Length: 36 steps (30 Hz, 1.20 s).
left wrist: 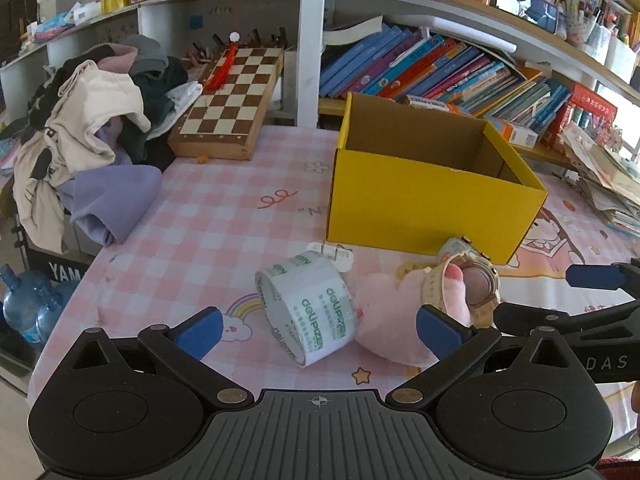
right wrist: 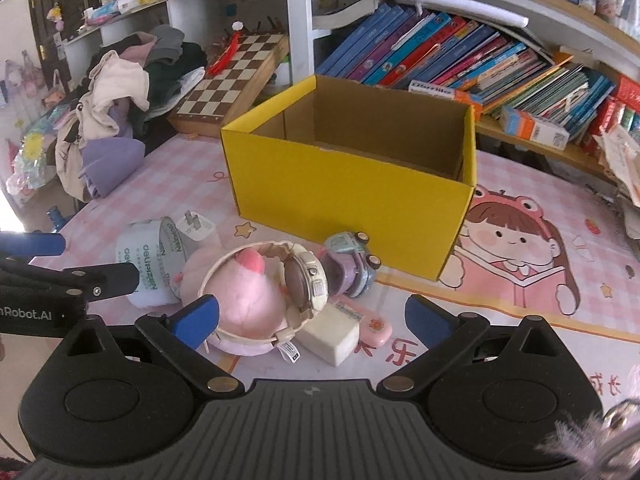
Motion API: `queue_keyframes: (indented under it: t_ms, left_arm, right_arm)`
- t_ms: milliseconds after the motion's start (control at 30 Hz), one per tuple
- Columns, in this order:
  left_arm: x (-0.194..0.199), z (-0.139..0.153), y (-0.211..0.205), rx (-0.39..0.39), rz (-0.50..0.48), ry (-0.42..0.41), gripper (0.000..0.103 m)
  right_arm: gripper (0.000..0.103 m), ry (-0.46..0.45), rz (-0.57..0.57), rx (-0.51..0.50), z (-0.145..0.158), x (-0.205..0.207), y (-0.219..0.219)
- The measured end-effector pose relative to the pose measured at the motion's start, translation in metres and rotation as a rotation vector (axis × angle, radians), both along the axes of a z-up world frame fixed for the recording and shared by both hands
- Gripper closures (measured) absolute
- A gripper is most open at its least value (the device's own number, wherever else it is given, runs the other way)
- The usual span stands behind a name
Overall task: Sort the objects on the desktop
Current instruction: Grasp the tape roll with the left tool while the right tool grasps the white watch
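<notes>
Both grippers, left (left wrist: 318, 334) and right (right wrist: 312, 320), spread wide, empty, hovering low before clutter. Tape roll (left wrist: 308, 306), pink plush (right wrist: 244, 288) ringed by watch (right wrist: 308, 280), toy car (right wrist: 354, 264) bunched just before yellow box (right wrist: 352, 196), box seemingly empty, floor partly hidden. Probably staged close for short lifts into it.
</notes>
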<state>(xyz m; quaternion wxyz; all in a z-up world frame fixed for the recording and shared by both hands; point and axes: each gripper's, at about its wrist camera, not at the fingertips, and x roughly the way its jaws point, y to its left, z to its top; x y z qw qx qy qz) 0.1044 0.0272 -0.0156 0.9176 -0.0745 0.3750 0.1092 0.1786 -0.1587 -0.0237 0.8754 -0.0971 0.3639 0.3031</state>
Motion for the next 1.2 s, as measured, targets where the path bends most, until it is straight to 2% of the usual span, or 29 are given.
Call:
queue_keyframes:
  t_ms: [133,167,267,367,633,867,1000,1200]
  left_arm:
    - [0.007,-0.003,0.002,0.006,0.019,0.015,0.001]
    - [0.008,-0.004,0.003,0.008,0.026,0.016,0.001]
    - [0.012,-0.004,0.006,0.011,0.046,0.018,0.001]
    - [0.017,-0.006,0.008,0.009,0.062,0.024,0.003]
    - [0.029,-0.011,0.008,0.032,0.079,0.059,0.008]
    - [0.042,-0.021,0.011,0.027,0.093,0.074,0.023]
    - [0.048,-0.027,0.011,0.019,0.091,0.092,0.027]
    - [0.053,-0.036,0.013,-0.002,0.082,0.13,0.027]
  right_arm:
    - [0.007,0.031,0.019,0.012,-0.005,0.011,0.002]
    - [0.012,0.033,0.017,0.012,-0.006,0.014,0.003]
    - [0.035,0.049,-0.008,0.007,-0.011,0.025,0.004]
    - [0.045,0.106,-0.016,0.012,-0.018,0.039,0.003]
    - [0.061,0.157,0.049,0.006,-0.027,0.052,0.014]
    - [0.073,0.194,0.071,0.007,-0.033,0.062,0.017]
    - [0.08,0.2,0.098,0.003,-0.034,0.062,0.019]
    - [0.081,0.203,0.101,0.007,-0.033,0.062,0.017]
